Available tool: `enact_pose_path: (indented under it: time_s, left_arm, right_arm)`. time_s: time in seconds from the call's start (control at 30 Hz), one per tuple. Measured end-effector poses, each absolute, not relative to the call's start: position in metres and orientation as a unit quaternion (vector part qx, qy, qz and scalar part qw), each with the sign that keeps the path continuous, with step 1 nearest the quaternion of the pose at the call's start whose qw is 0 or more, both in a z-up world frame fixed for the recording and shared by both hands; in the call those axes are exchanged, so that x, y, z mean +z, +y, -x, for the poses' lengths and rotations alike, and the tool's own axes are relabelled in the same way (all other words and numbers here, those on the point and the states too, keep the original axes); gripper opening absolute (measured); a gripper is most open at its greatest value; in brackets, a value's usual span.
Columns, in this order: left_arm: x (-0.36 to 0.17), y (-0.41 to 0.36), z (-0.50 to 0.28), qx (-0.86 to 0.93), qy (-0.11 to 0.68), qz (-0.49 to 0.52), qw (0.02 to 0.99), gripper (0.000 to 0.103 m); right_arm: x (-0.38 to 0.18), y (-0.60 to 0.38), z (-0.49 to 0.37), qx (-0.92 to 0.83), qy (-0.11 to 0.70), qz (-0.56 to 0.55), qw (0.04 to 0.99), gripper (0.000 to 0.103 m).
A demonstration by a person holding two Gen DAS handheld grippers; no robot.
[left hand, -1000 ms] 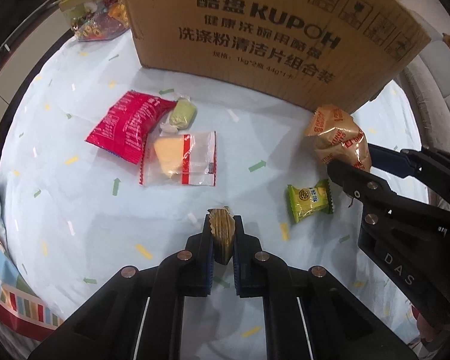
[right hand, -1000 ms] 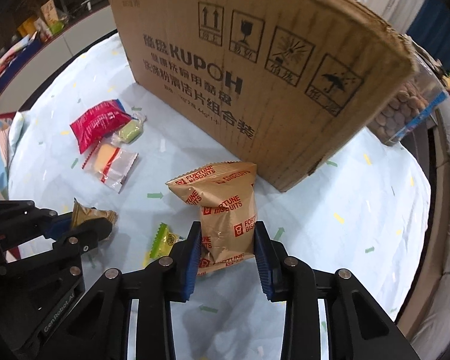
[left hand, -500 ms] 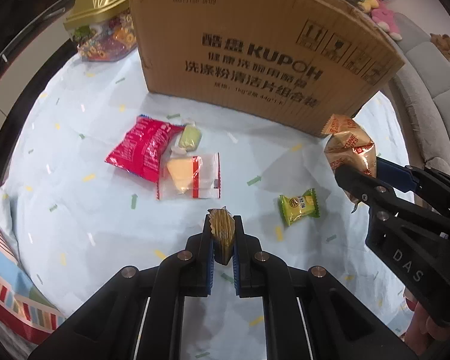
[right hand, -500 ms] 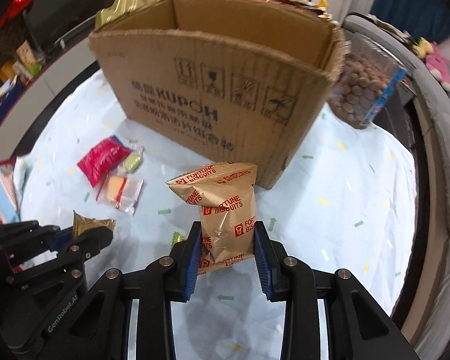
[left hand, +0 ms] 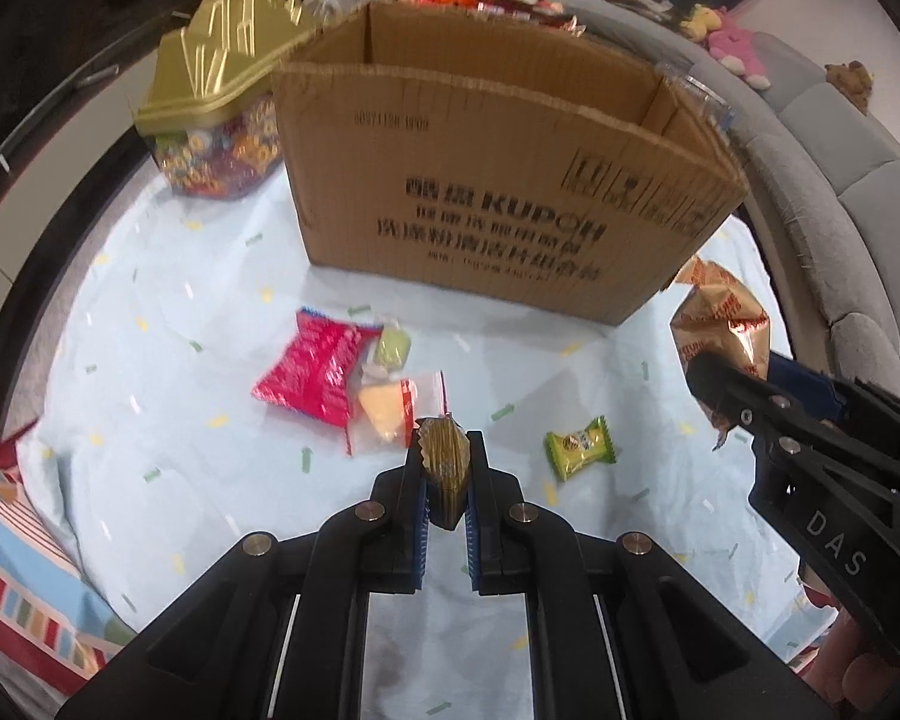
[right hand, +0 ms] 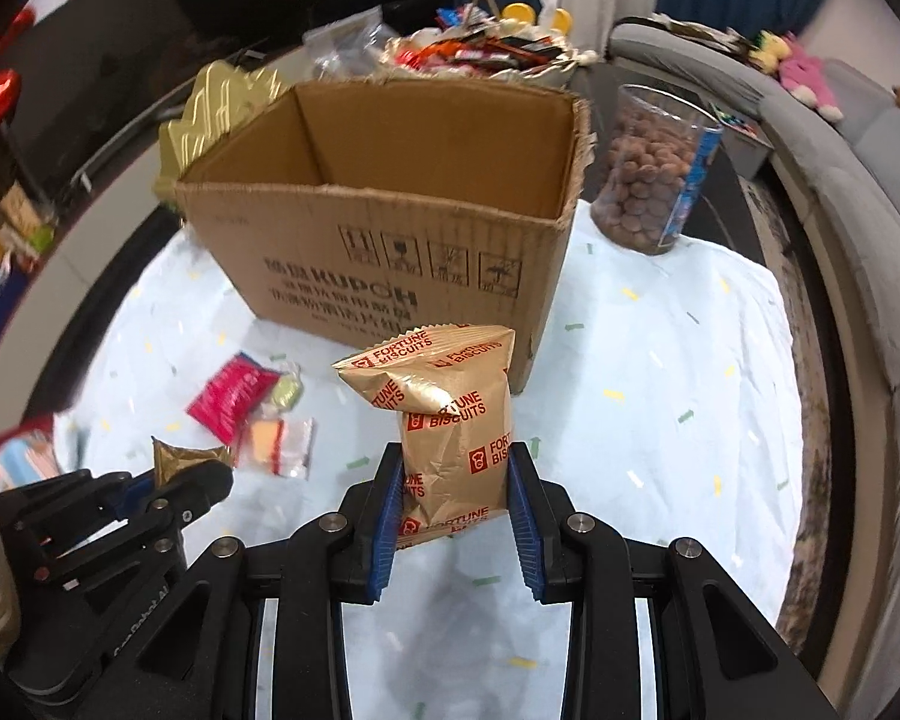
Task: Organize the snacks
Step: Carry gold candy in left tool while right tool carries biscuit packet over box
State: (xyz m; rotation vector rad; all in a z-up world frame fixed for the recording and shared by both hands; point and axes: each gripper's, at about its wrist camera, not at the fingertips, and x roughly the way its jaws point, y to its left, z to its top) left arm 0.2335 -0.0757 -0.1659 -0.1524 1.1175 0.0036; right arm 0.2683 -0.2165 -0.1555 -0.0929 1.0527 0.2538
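The open cardboard box (right hand: 390,228) stands on the surface (right hand: 660,390), its visible interior bare; beside it a clear jar (right hand: 654,174) holds brown balls. Left gripper (left hand: 445,480) fingers are clamped on a small gold snack (left hand: 444,468), while right gripper (right hand: 455,498) fingers pinch a Fortune Biscuits bag (right hand: 444,420), both raised before the box.

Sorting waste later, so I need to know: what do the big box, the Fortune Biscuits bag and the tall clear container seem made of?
Big box: corrugated cardboard, matte brown, with ragged fluted edges.
Fortune Biscuits bag: likely metallised plastic film, shiny gold and creased.
Tall clear container: transparent, probably plastic, its brown contents showing through.
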Motion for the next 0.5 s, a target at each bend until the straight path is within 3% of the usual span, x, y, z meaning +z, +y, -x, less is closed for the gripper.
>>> enact_pose_path:
  time_s: [0.5]
  left_arm:
    - [-0.108, -0.071, -0.251, -0.033, 0.471, 0.033, 0.881, 0.011]
  right_arm:
    - [-0.102, -0.215, -0.262, 0.080, 0.457, -0.002, 0.886, 0.034]
